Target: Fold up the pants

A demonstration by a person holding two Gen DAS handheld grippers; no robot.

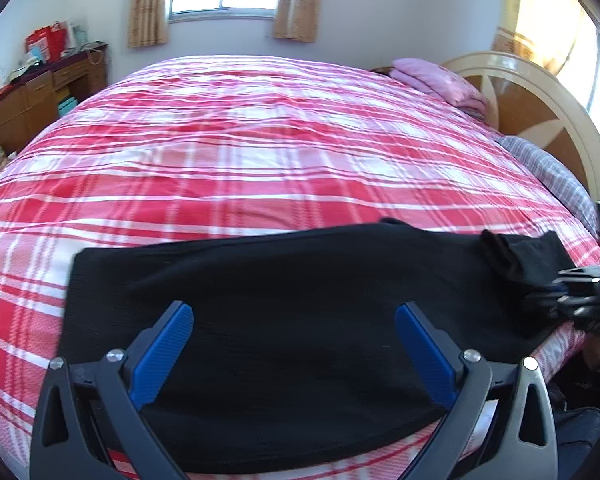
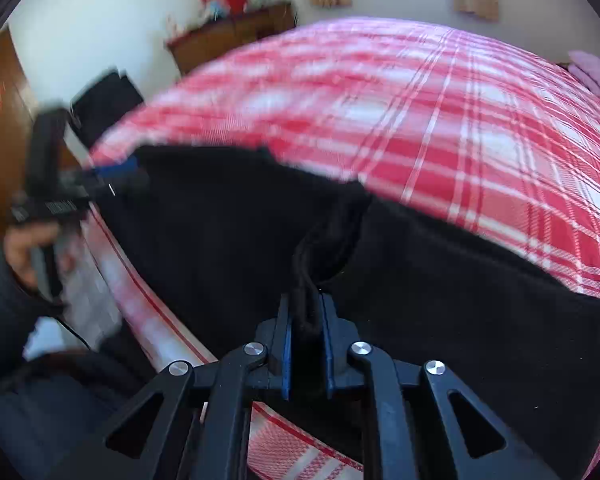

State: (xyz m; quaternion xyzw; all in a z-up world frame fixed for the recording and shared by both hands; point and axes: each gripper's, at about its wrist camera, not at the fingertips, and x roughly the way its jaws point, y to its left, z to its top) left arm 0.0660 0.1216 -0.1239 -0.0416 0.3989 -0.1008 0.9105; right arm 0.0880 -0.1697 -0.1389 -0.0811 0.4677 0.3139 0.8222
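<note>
Black pants [image 1: 284,280] lie spread on the red plaid bed near its front edge. My left gripper [image 1: 294,316] is open, its blue pads wide apart just above the pants. My right gripper [image 2: 307,308] is shut on a bunched fold of the pants [image 2: 328,232] and lifts it off the cloth below. In the left wrist view the right gripper [image 1: 576,288] shows at the far right with the raised black fold [image 1: 528,256]. In the right wrist view the left gripper [image 2: 112,176] shows blurred at the pants' left end.
The red plaid bedcover [image 1: 260,140] fills the bed. Pink pillows [image 1: 440,80] and a wooden headboard [image 1: 540,100] stand at the right. A brown dresser [image 1: 40,92] with clutter is at the far left wall. The person's dark sleeve [image 2: 4,320] is beside the bed edge.
</note>
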